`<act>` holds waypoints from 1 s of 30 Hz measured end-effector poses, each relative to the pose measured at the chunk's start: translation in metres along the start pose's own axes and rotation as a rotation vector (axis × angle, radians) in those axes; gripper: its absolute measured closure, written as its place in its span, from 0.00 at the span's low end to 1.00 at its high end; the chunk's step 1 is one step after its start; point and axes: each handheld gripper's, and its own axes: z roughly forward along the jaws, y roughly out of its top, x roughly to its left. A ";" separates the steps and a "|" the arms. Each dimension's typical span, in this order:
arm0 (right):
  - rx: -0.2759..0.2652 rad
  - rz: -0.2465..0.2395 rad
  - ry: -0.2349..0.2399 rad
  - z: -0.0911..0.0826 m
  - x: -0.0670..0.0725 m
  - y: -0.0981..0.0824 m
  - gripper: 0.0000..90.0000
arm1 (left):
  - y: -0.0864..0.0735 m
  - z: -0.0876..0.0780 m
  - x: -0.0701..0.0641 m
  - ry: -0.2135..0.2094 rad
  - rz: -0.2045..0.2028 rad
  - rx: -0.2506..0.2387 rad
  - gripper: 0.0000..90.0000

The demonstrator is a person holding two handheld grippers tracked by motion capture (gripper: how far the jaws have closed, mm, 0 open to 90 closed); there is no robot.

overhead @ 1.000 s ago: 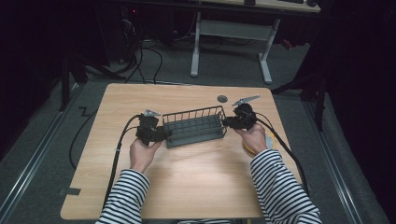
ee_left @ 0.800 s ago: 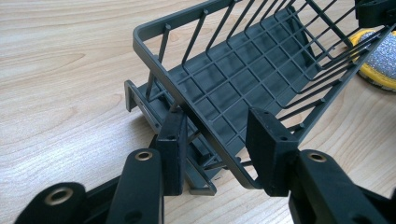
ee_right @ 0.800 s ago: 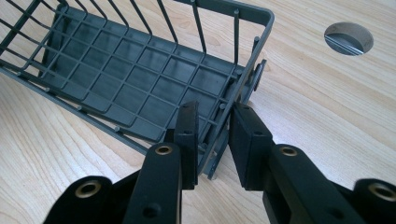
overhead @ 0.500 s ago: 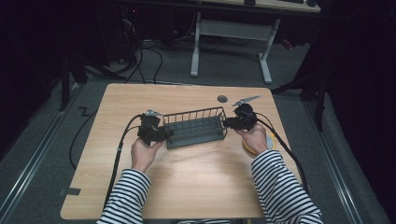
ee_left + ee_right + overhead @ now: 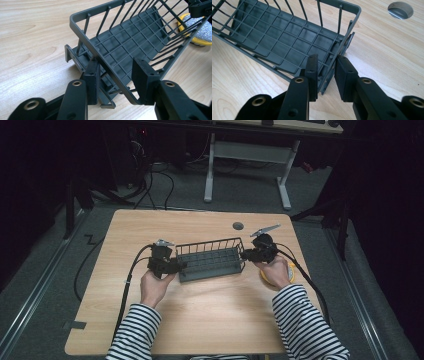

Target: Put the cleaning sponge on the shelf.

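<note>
A dark grey wire basket (image 5: 210,261) lies lengthwise across the middle of the wooden table (image 5: 200,320), and nothing is inside it. My left gripper (image 5: 176,266) is at its left end. In the left gripper view the jaws (image 5: 116,73) are shut over the basket's (image 5: 130,37) end rim near a corner. My right gripper (image 5: 246,254) is at the opposite end. In the right gripper view its pads (image 5: 327,67) clamp the basket's (image 5: 274,32) end wall, one inside and one outside. Each gripper is held by a hand in a striped sleeve.
A yellow round sponge with a grey top (image 5: 201,32) lies on the table just past the basket's right end, partly under the right hand (image 5: 289,270). A round cable hole (image 5: 238,226) sits behind the basket. Black cables trail from both grippers off the table.
</note>
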 end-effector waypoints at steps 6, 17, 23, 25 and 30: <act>0.001 0.010 0.016 -0.003 0.000 -0.005 0.81 | -0.005 -0.002 -0.004 -0.016 0.003 0.008 0.66; -0.006 0.027 0.034 -0.014 0.002 -0.020 0.81 | -0.014 -0.004 -0.017 -0.031 0.017 0.022 0.66; 0.004 0.027 0.037 -0.023 0.006 -0.031 0.80 | -0.020 -0.007 -0.025 -0.050 0.017 0.030 0.65; 0.004 0.029 0.040 -0.024 0.007 -0.032 0.80 | -0.021 -0.008 -0.026 -0.052 0.018 0.032 0.65; 0.008 0.036 0.050 -0.028 0.009 -0.038 0.80 | -0.023 -0.009 -0.030 -0.055 0.028 0.042 0.65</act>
